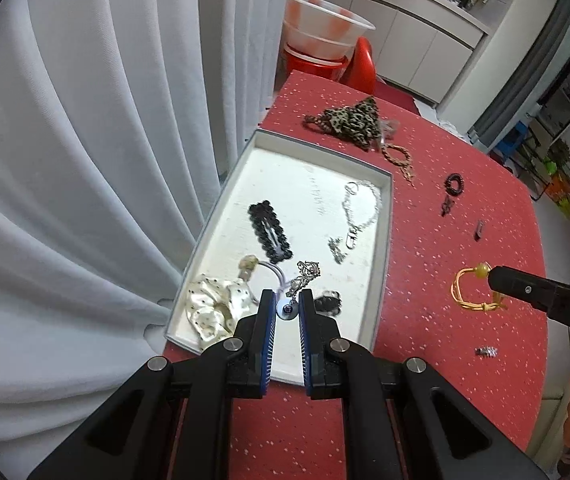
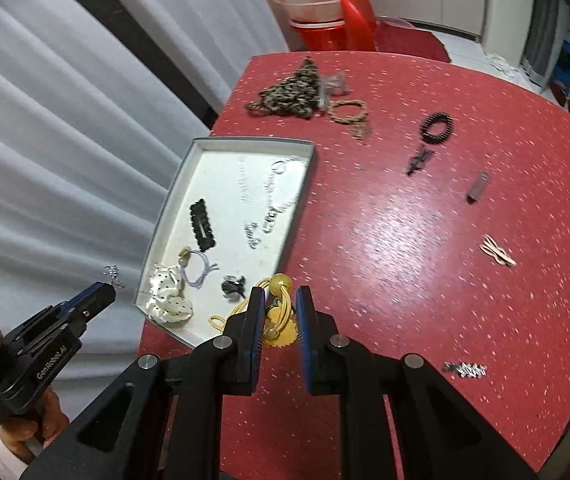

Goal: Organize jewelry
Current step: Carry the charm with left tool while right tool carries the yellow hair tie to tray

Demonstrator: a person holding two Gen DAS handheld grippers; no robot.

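Red speckled table [image 2: 425, 240] with a shallow white tray [image 1: 385, 248] ahead and left of both grippers. Sorting appears partly done: the tray already holds a black hair clip [image 1: 269, 232], a silver chain [image 1: 361, 212], a cream scrunchie [image 1: 213, 304] and a small dark piece [image 2: 233, 286]. Still loose on the table, beyond and right of the right gripper: a leopard-print piece [image 2: 297, 88], a braided bracelet [image 2: 349, 112], a black bead bracelet [image 2: 437, 128], a small dark clip [image 2: 477, 188], a pale hair pin [image 2: 497, 254] and a sparkly clip [image 2: 465, 370].

Left gripper [image 1: 287, 300]: jaws narrow, pinching a silver charm chain [image 1: 305, 274] that dangles over the tray's near end. Right gripper [image 2: 279, 304]: jaws narrow, clamped on a yellow cord bracelet [image 2: 277, 312] with an amber bead, carried near the tray's right rim.
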